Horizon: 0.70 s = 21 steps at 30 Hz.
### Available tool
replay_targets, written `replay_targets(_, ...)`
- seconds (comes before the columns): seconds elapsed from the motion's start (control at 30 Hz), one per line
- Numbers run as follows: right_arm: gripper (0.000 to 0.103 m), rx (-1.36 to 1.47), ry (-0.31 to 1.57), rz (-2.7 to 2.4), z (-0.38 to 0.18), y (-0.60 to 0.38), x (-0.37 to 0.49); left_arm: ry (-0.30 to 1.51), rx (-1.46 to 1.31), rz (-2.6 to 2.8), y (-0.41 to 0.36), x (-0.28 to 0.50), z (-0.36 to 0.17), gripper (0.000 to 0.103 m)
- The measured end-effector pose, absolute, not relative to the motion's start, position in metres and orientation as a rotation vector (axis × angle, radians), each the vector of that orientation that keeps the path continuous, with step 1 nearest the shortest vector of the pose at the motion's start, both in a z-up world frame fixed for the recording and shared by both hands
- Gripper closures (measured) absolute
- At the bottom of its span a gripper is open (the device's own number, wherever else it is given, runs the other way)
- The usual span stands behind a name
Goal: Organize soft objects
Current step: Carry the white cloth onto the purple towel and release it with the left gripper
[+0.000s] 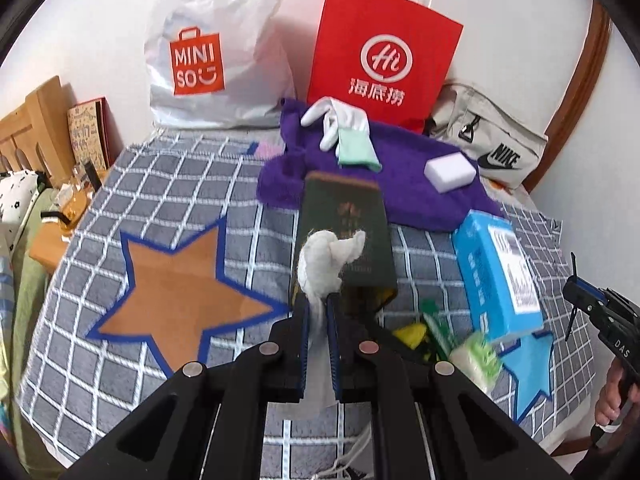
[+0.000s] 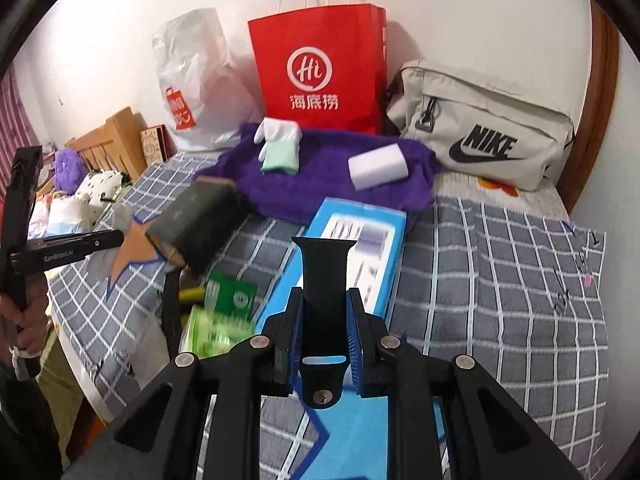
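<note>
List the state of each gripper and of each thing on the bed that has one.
left gripper: shut on a white cloth wad
right gripper: shut on a black watch strap
purple towel: spread flat
white sponge block: lying on the towel
white glove: limp on the towel
red paper bag: upright against the wall
Nike pouch: zipped

Counted on bed:
- Bags, three: white plastic bag [image 1: 208, 52], red paper bag [image 1: 380, 56], beige pouch [image 2: 484, 128].
- Purple towel [image 2: 320, 188], one.
- White glove [image 1: 336, 120], one; green cloth [image 1: 356, 148], one.
- White sponge block [image 2: 378, 166], one.
- Dark green book [image 1: 344, 220], one.
- Blue box [image 2: 360, 240], one.
- Grippers, two: one with white rag [image 1: 328, 256], one with black strap [image 2: 324, 280].
</note>
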State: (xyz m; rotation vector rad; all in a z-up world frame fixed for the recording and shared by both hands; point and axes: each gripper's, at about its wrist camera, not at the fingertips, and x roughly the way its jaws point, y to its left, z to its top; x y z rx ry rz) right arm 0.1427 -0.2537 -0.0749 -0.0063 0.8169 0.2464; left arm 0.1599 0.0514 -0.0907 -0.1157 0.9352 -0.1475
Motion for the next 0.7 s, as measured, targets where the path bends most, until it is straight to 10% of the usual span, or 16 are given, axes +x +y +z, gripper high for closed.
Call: replay_targets(0.7, 0.083, 0.005, 0.784, 0.252, -0.035, -0.258, 0.252, 0.929, -0.149, -0.164, 0.046, 0.236, -0.057, 0.094)
